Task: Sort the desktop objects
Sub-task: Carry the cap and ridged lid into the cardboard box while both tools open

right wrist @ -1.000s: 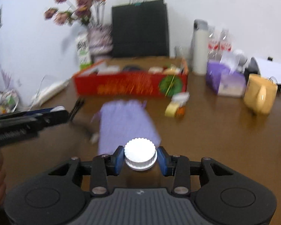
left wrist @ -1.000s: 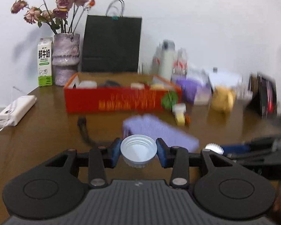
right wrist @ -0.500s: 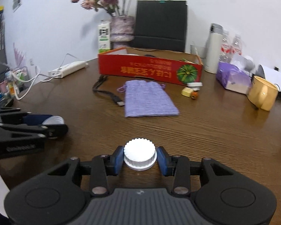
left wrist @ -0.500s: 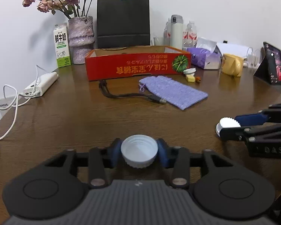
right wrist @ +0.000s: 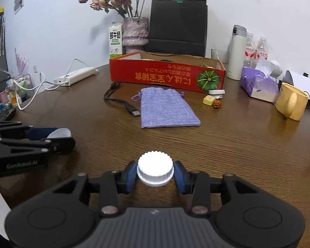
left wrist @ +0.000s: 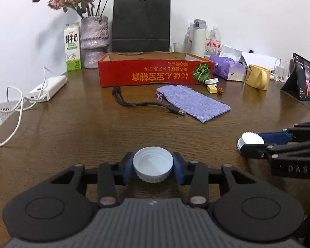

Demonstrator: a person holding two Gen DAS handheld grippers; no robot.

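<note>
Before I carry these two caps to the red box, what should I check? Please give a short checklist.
1. Left gripper jaws closing, upturned white cap between the pads: ok.
2. Right gripper jaws closing, ribbed white cap between the pads: ok.
3. Red cardboard box open on top: ok.
4. Purple pouch and USB cable lie flat under the path: ok.
5. Free room inside the box: cannot tell.

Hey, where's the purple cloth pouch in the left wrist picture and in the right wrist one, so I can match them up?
Left wrist: purple cloth pouch lies right of centre, slanting down to the right, in front of the red box.
Right wrist: pouch lies near centre, running towards the camera, in front of the same box.
Shared landmark: the red box.
</note>
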